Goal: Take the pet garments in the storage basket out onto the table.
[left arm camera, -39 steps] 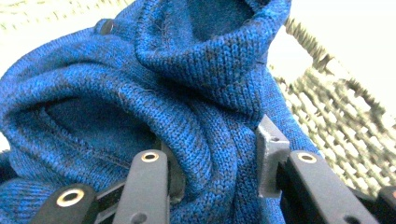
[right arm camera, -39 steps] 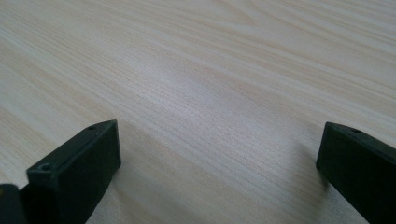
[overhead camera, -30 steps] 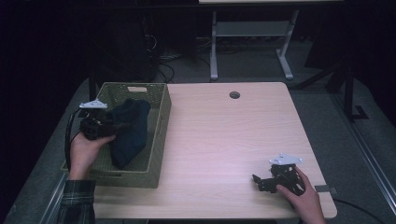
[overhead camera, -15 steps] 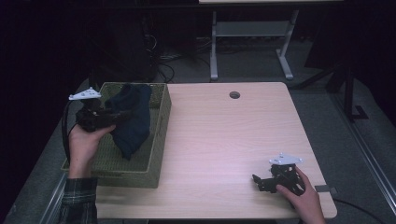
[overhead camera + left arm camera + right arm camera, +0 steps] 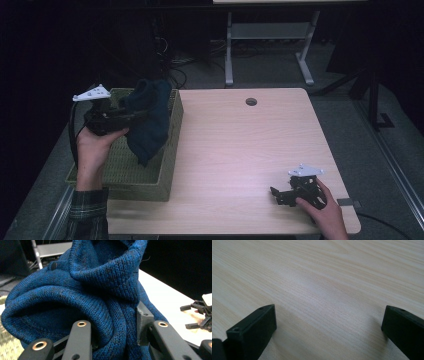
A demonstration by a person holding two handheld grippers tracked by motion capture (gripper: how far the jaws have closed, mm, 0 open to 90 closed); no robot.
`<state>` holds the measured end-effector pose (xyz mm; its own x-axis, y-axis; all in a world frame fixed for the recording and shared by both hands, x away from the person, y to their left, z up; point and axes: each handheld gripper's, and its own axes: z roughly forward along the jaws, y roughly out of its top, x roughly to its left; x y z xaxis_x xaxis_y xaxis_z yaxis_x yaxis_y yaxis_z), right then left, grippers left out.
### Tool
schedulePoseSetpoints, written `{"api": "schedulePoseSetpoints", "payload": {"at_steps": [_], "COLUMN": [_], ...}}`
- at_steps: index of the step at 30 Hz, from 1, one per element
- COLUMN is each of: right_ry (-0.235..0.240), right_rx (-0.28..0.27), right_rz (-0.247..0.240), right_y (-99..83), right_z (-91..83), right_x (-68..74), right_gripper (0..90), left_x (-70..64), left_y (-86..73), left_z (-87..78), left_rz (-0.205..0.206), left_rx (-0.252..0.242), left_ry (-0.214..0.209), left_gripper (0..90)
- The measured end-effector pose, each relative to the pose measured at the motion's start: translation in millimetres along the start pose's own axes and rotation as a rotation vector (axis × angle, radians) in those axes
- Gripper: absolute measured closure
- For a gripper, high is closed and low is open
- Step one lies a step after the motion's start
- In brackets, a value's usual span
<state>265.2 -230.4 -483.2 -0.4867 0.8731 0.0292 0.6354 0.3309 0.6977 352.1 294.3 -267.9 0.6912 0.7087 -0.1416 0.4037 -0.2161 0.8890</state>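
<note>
The desk [image 5: 240,150] is lying mostly bare, leaving room to set things down. At its left edge the woven basket [image 5: 150,175] is standing as a container, and the blue knitted sweater [image 5: 147,117] is hanging above it, its lower end dangling into the basket, likely being lifted clear. The left tool [image 5: 112,116] is clamping a thick fold of the knit between its jaws. Near the front right corner, the right tool [image 5: 282,194] is resting on the wood, jaws spread wide and gripping nothing, probably waiting.
</note>
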Motion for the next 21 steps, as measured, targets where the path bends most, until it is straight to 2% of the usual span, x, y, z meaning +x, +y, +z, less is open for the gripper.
{"api": "schedulePoseSetpoints", "payload": {"at_steps": [4, 6, 17, 21], "right_ry": [0.0, 0.0, 0.0, -0.001], "right_rx": [0.0, 0.0, -0.001, 0.0], "right_rz": [0.001, 0.001, 0.001, -0.001], "right_y": [0.1, 0.1, 0.2, 0.2], "right_z": [0.1, 0.1, 0.2, 0.1], "right_x": [0.0, 0.0, -0.2, -0.3], "right_gripper": [0.0, 0.0, 0.0, 0.0], "left_x": [-6.7, -11.8, -27.8, -36.2], "left_y": [7.6, 11.4, 31.9, 40.1], "left_z": [3.4, 7.5, 28.6, 36.6], "left_rz": [0.019, 0.043, 0.069, 0.079], "left_rx": [-0.014, -0.006, -0.018, -0.037], "left_ry": [-0.019, -0.023, -0.079, -0.108], "left_gripper": [65.1, 65.1, 65.4, 65.6]}}
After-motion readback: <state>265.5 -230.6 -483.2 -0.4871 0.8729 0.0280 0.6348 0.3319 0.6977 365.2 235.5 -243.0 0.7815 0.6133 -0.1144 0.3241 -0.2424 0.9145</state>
